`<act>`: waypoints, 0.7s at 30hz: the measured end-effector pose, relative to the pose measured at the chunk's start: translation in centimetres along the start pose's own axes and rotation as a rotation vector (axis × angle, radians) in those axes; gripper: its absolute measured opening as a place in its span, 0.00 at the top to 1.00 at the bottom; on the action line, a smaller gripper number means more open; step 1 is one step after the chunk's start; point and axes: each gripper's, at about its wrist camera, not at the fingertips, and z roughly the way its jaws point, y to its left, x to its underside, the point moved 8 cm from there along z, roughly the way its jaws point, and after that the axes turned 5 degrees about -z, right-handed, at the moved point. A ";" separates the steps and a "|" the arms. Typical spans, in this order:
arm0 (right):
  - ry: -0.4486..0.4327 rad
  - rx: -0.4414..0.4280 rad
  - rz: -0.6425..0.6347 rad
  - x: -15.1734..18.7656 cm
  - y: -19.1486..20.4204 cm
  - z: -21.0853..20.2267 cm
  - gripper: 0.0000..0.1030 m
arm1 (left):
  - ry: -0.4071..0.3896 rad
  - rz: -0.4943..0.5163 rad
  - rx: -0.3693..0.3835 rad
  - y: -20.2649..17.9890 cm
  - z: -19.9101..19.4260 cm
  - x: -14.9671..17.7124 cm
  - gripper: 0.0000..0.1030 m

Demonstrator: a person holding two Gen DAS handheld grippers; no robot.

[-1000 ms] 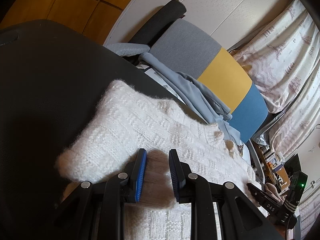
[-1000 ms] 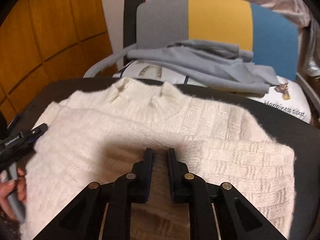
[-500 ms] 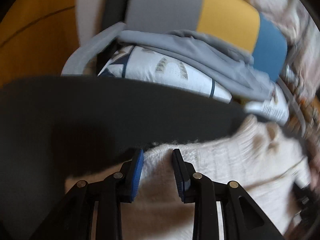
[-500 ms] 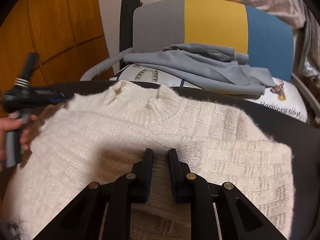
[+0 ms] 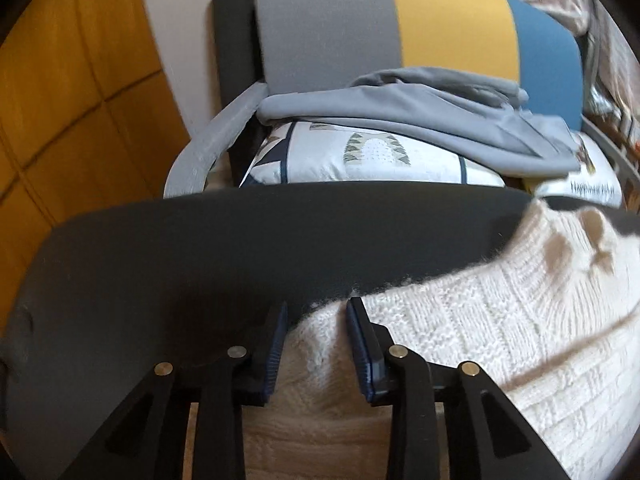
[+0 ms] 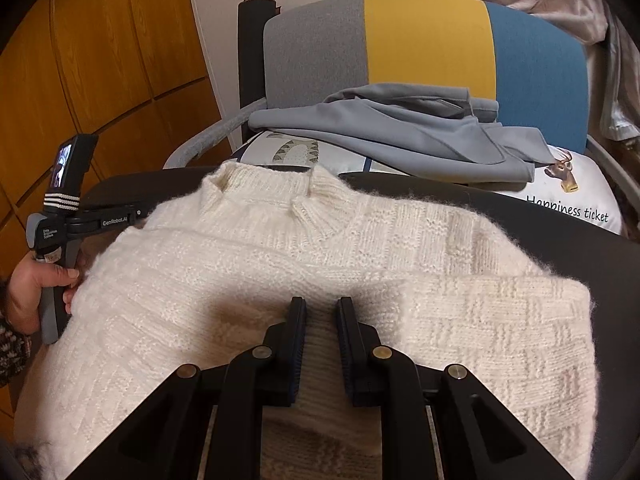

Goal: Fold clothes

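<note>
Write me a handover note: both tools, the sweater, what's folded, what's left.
Left tool: jaws straddle the white sweater's left edge; grip unclear.
Right tool: nearly closed over the knit at the front middle; grip unclear.
Sweater lies on the black table, collar toward the chair.
Done: one side looks folded in.
Left: fold the left side, then halve.

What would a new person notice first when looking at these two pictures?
The fluffy white knitted sweater spread over the dark table catches the eye first, with the right tongs over its middle and the left tongs at its edge. Behind the table stands a chair with a grey, yellow and blue back, and a grey garment lies on its seat.
</note>
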 end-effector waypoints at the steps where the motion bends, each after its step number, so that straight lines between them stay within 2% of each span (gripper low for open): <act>1: 0.001 -0.001 0.001 0.0 0.0 0.0 0.84 | 0.003 0.012 -0.017 0.0 -0.5 0.0 0.69; 3: 0.003 -0.004 0.002 0.0 -0.1 0.0 0.84 | -0.017 -0.001 -0.054 0.3 -2.4 0.3 0.69; 7: 0.002 -0.034 0.040 -0.3 -0.6 -0.8 0.82 | -0.079 -0.074 0.065 -1.5 -8.2 3.3 0.69; 9: -0.029 -0.038 0.067 -0.6 -0.6 -2.5 0.72 | -0.098 -0.079 0.112 -2.5 -10.2 5.0 0.69; 10: -0.040 -0.044 0.074 -0.6 -0.4 -3.3 0.71 | -0.100 -0.072 0.128 -3.1 -10.9 6.1 0.69; 13: 0.017 -0.043 0.033 0.4 0.7 -3.8 0.71 | -0.051 -0.054 0.124 -4.7 -10.6 9.4 0.69; 14: 0.034 -0.027 0.020 0.8 0.6 -3.6 0.74 | -0.046 -0.051 0.119 -4.9 -10.2 10.0 0.68; 16: 0.057 0.027 -0.008 1.7 0.1 -3.2 0.74 | -0.079 -0.065 0.114 -5.0 -10.4 10.3 0.66; 21: 0.067 0.153 -0.054 1.8 -1.0 -2.5 0.74 | -0.056 -0.094 0.174 -5.7 -9.6 9.2 0.65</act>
